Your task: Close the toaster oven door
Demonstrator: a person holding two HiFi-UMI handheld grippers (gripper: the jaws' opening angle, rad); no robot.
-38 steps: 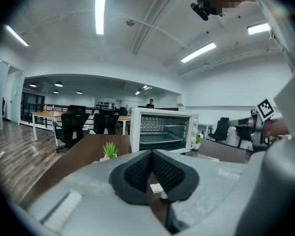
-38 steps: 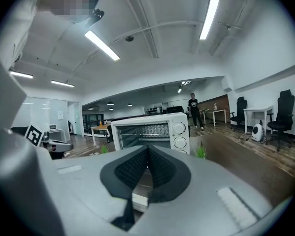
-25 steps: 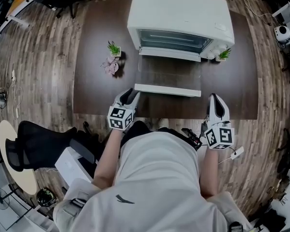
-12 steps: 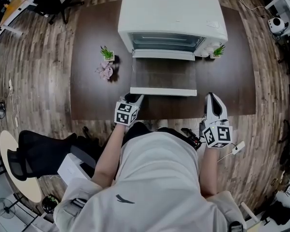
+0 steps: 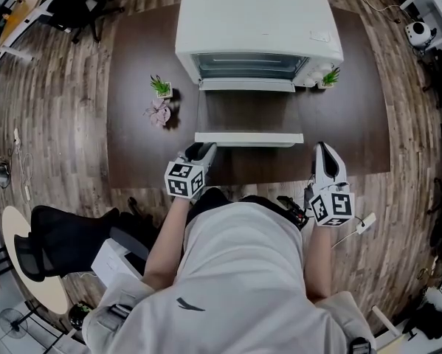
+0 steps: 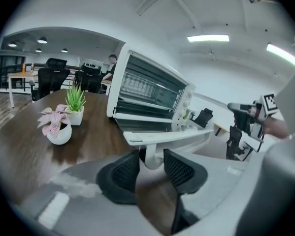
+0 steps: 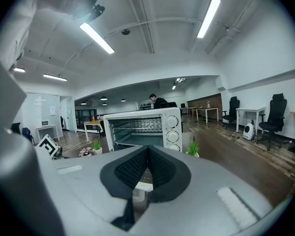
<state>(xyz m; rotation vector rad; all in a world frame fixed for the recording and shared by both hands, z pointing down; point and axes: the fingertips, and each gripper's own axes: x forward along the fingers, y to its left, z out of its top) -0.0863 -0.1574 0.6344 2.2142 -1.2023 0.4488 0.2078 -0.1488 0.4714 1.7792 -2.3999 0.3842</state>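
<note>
The white toaster oven [image 5: 259, 21] stands at the back of the dark table [image 5: 132, 146], its door [image 5: 249, 111] lying open and flat towards me. The white handle bar [image 5: 249, 138] runs along the door's front edge. My left gripper [image 5: 204, 150] is at the bar's left end. In the left gripper view the handle's post [image 6: 149, 156] sits between the jaws [image 6: 150, 160], which are closing with a gap still on each side. My right gripper [image 5: 325, 150] hangs shut by the table's front right, apart from the door, facing the oven [image 7: 142, 129].
A small green plant [image 5: 160, 87] and a pink one [image 5: 159, 113] stand left of the oven, and another green plant [image 5: 330, 77] is at its right corner. A black office chair [image 5: 51, 227] stands on the floor at my left.
The left gripper has stayed at the handle's left end, shifting only slightly. The door still lies flat and the right gripper has not moved.
</note>
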